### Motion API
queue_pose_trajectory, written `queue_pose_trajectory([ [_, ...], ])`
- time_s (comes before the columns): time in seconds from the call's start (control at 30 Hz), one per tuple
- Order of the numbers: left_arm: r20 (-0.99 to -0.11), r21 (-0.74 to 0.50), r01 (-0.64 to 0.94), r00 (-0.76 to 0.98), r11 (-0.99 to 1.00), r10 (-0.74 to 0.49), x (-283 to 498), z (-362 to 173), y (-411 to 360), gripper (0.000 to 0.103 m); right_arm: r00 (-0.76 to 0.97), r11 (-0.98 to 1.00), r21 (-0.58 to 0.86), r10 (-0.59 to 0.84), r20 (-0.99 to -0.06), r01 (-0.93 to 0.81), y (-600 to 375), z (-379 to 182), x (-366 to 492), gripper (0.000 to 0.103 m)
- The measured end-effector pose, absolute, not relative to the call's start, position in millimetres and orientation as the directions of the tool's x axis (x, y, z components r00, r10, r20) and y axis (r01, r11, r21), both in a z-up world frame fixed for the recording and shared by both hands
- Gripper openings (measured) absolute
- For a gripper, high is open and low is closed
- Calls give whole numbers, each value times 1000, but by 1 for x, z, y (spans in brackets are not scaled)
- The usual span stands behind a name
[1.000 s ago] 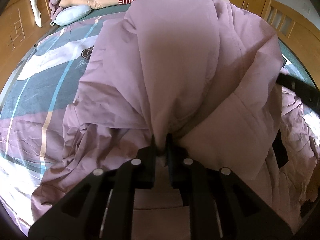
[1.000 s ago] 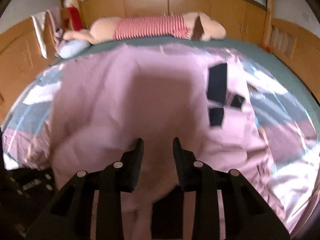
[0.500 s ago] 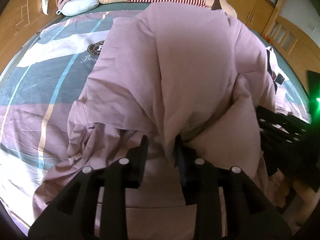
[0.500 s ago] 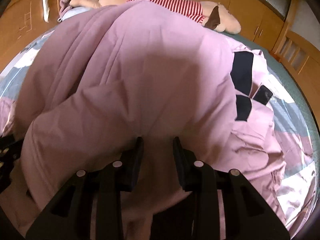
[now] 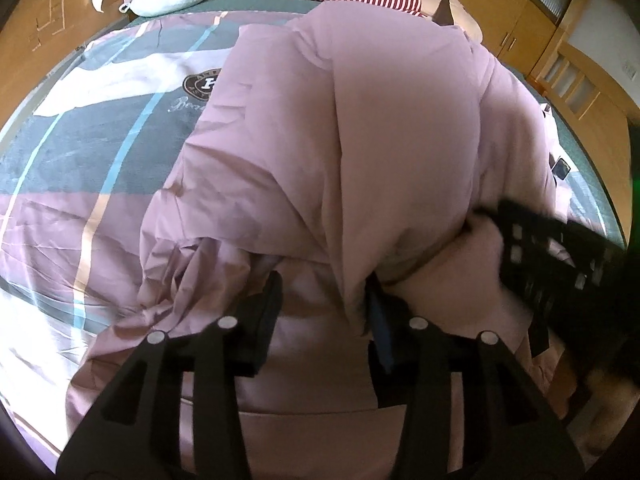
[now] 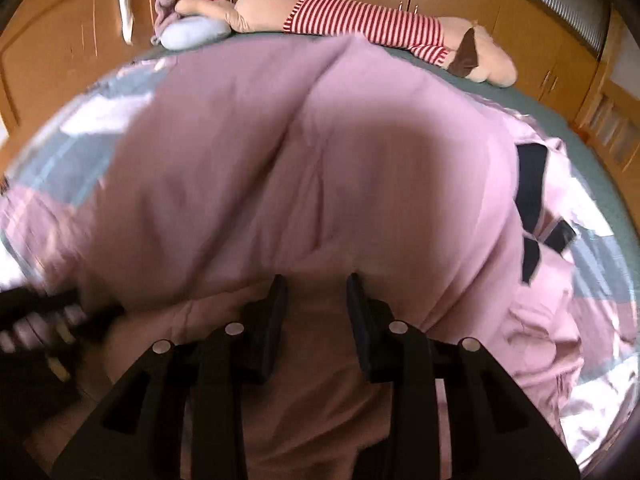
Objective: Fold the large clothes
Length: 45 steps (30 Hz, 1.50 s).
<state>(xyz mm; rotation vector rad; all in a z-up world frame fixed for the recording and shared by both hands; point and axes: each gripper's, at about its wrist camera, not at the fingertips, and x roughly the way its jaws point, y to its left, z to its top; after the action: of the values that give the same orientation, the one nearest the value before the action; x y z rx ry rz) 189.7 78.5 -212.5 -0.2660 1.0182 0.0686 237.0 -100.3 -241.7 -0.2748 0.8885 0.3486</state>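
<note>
Your garment (image 5: 360, 128) is plain dusty pink with black patches (image 6: 530, 188). The bedspread (image 5: 80, 152) to the left shows grey, white and mauve blocks with pale-blue stripes. The far plush toy (image 6: 360, 26) wears red-and-white stripes.

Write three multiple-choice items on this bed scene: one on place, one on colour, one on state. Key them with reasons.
1. Where does the plush toy lie?
A. at the bed's far edge
B. on the floor
C. on the garment

2. What colour is the garment?
A. green
B. pink
C. yellow

3. How does the garment lie?
A. flat in one layer
B. rolled tight
C. bunched, part folded over

Key: 1 A, it lies along the far edge by the cabinets; 2 B, the cloth is pink throughout; 3 C, a raised fold lies over lower layers.
</note>
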Motion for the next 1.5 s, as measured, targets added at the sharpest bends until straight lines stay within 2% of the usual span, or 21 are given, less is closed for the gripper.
queue_pose_trajectory([
  [0.13,-853,-157,-172,521,972,-46,190,-214,71,51,576,899,-109,175,-798,-424,-107,-251,230,33],
  [0.27,-812,-134,-156,583,979,-18,176,-193,57,44,555,886,-140,147,-819,-442,-103,-245,227,33],
  [0.33,-779,-90,-126,627,988,10,169,-179,47,45,565,887,-137,156,-810,-441,-109,-247,221,33],
  [0.37,-769,-76,-109,640,991,12,167,-176,42,51,570,890,-129,162,-806,-436,-111,-248,219,33],
  [0.4,-772,-77,-105,636,992,7,167,-177,40,57,574,895,-117,171,-801,-430,-114,-249,215,33],
  [0.53,-843,-145,-161,536,976,-37,177,-209,43,56,553,916,-37,208,-807,-399,-119,-236,214,33],
  [0.57,-848,-149,-173,529,974,-36,177,-212,44,57,567,923,-6,231,-790,-384,-120,-227,213,33],
  [0.7,-859,-129,-173,512,976,-22,182,-215,46,67,719,932,53,313,-620,-360,-117,-175,213,34],
  [0.73,-861,-127,-176,509,976,-20,183,-217,46,68,724,929,70,330,-605,-364,-111,-166,223,36],
  [0.9,-860,-69,-168,509,983,27,182,-218,39,69,644,927,137,343,-683,-348,-82,-181,297,36],
  [1.0,-860,-81,-164,511,983,14,181,-219,38,73,583,935,107,298,-756,-339,-68,-214,324,47],
  [1.17,-864,-95,-161,503,982,-1,182,-220,38,77,626,939,41,260,-735,-342,-58,-235,318,49],
  [1.3,-866,-91,-156,500,984,-1,182,-221,38,77,589,932,83,291,-754,-354,-68,-223,316,50],
  [1.37,-866,-103,-160,500,982,-10,181,-222,39,77,680,936,135,330,-655,-324,-94,-201,301,50],
  [1.4,-867,-106,-161,499,981,-12,182,-222,40,77,741,952,141,301,-601,-272,-109,-194,291,50],
  [1.43,-867,-105,-162,498,981,-11,183,-223,40,77,772,971,154,240,-589,-185,-127,-193,289,52],
  [1.5,-866,-103,-162,501,981,-8,183,-223,40,78,697,972,165,235,-678,-167,-134,-210,304,52],
])
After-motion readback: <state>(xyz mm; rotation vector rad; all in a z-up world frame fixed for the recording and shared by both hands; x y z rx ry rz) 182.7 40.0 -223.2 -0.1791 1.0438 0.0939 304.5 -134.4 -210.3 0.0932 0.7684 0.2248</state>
